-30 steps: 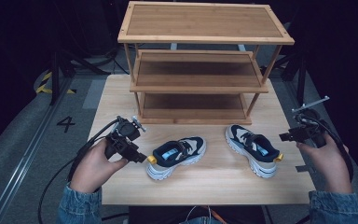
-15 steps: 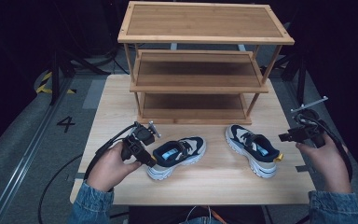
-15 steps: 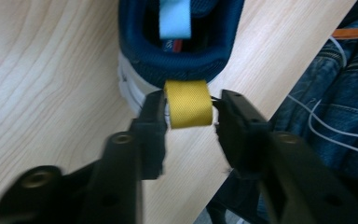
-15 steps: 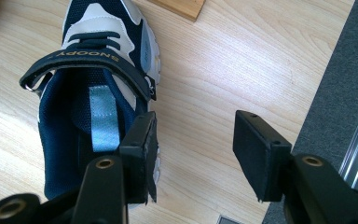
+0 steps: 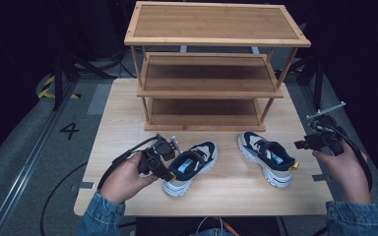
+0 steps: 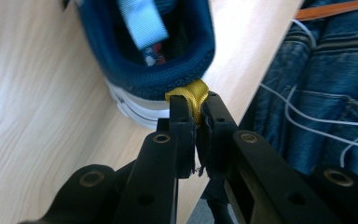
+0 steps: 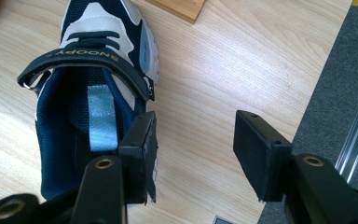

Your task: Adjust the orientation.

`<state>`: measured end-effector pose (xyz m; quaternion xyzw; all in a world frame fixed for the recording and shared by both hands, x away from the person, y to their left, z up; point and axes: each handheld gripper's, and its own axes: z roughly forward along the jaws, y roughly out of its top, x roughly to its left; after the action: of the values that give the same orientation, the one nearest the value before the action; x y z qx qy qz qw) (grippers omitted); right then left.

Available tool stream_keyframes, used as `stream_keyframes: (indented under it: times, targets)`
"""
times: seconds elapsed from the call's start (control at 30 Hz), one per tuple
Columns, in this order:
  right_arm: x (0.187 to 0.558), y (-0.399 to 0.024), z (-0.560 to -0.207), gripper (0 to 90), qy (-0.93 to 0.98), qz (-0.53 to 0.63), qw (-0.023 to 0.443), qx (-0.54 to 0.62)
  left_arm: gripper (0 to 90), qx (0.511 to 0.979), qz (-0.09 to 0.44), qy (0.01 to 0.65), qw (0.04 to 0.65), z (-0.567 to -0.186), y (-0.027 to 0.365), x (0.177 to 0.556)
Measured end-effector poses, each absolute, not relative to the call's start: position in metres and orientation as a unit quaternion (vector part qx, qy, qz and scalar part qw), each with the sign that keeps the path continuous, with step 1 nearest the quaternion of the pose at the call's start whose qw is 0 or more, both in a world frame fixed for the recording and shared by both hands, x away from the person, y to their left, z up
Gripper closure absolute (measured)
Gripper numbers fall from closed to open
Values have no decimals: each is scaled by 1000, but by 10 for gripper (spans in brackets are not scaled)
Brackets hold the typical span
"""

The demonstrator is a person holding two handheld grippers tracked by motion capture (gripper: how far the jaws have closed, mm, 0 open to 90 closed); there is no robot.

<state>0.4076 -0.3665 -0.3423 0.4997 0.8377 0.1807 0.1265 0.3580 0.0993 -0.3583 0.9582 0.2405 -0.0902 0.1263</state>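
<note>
At the near edge of the light wooden table [image 5: 128,103], toward its left corner, the left gripper [image 5: 170,169] sits at the heel of the left shoe [image 5: 192,167]. Its jaws have just been closing, and in the left gripper view they pinch the yellow heel loop [image 6: 189,99] of that navy and cream shoe, with the pads pressed on the webbing. The person's denim sleeve [image 5: 101,216] comes in over the near edge, and the left gripper view shows denim and thin white cords just off the table's edge.

Toward the near right corner lies the right shoe [image 5: 268,157], heel toward the person, with its own yellow loop at the back. The right gripper [image 5: 302,145] hangs just off the table's right edge beside it. In the right gripper view its jaws stand wide apart over bare wood, one pad next to the shoe's collar, nothing between them.

Behind both shoes, along the far half of the table, stands a three-tier wooden shoe rack [image 5: 211,64], its shelves bare.

Around the table the floor is grey, with a metal rail [image 5: 24,162] and a painted numeral four [image 5: 70,130] on the left, black cables trailing, and a dark room beyond.
</note>
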Motion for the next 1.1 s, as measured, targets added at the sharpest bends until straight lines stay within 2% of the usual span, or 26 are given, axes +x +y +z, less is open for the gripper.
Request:
stream_keyframes:
  times: [0.23, 0.4, 0.53, 0.63, 0.67, 0.8, 0.87, 1.1]
  targets:
    - [407, -367, -342, 484, 837, 182, 128, 499, 814, 963, -117, 206, 126, -362, 79, 352]
    - [405, -369, -341, 478, 837, 186, 127, 499, 678, 959, -116, 216, 139, -349, 90, 349]
    - [402, -369, -342, 475, 836, 186, 127, 501, 569, 949, -94, 247, 172, -335, 100, 354]
    - [400, -370, -342, 473, 836, 186, 128, 500, 490, 948, -63, 262, 170, -335, 99, 358]
    - [395, -371, -341, 473, 837, 188, 130, 497, 484, 948, -34, 271, 162, -338, 94, 364]
    - [387, -375, -339, 474, 834, 190, 137, 499, 456, 947, -5, 271, 172, -340, 86, 372]
    - [386, -376, -339, 474, 833, 193, 135, 501, 451, 946, -2, 265, 186, -340, 80, 378]
    - [377, -383, -343, 473, 827, 195, 135, 509, 466, 951, 15, 260, 166, -357, 56, 397]
